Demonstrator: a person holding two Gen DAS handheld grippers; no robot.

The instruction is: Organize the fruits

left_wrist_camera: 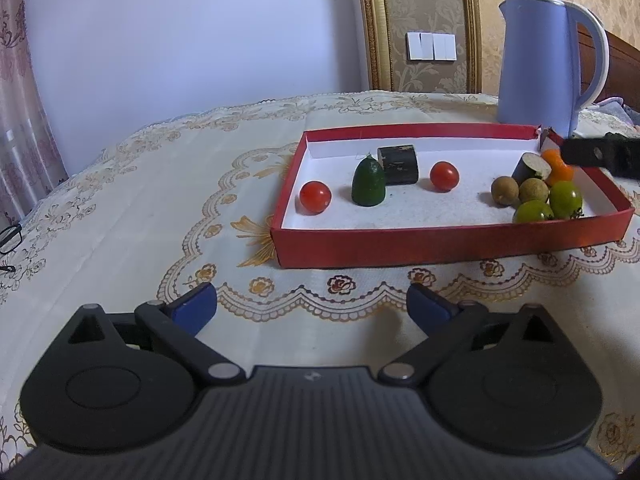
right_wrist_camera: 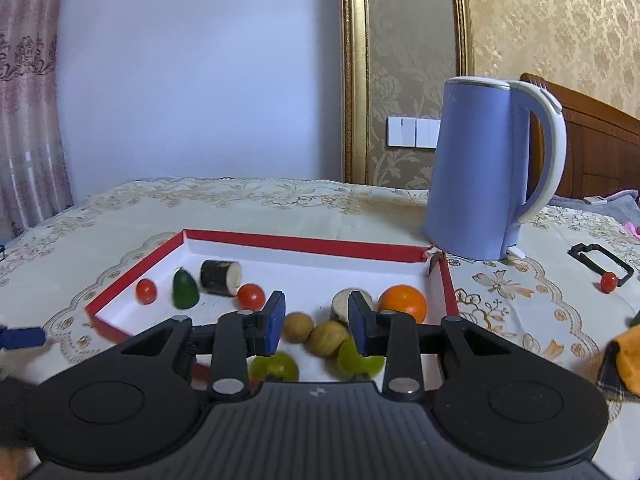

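- The red cardboard tray [left_wrist_camera: 452,246] has a white floor; inside lie glossy red tomatoes [left_wrist_camera: 315,197], a green cone [left_wrist_camera: 368,182], rough brown longans [right_wrist_camera: 327,338] and an orange [right_wrist_camera: 402,303].
- The left gripper [left_wrist_camera: 312,308] is spread wide above an embroidered cream tablecloth [left_wrist_camera: 140,208].
- The right gripper [right_wrist_camera: 316,316] is parted over the longans, holding nothing.
- A smooth blue kettle [right_wrist_camera: 476,168] stands behind the tray.

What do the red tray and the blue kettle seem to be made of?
The red tray looks like thin cardboard, matte red outside with a white lining; its far right corner is torn and its walls are folded. The blue kettle appears to be smooth plastic with a soft sheen, a white handle and a pale, possibly metal rim; the body material cannot be confirmed by sight alone.
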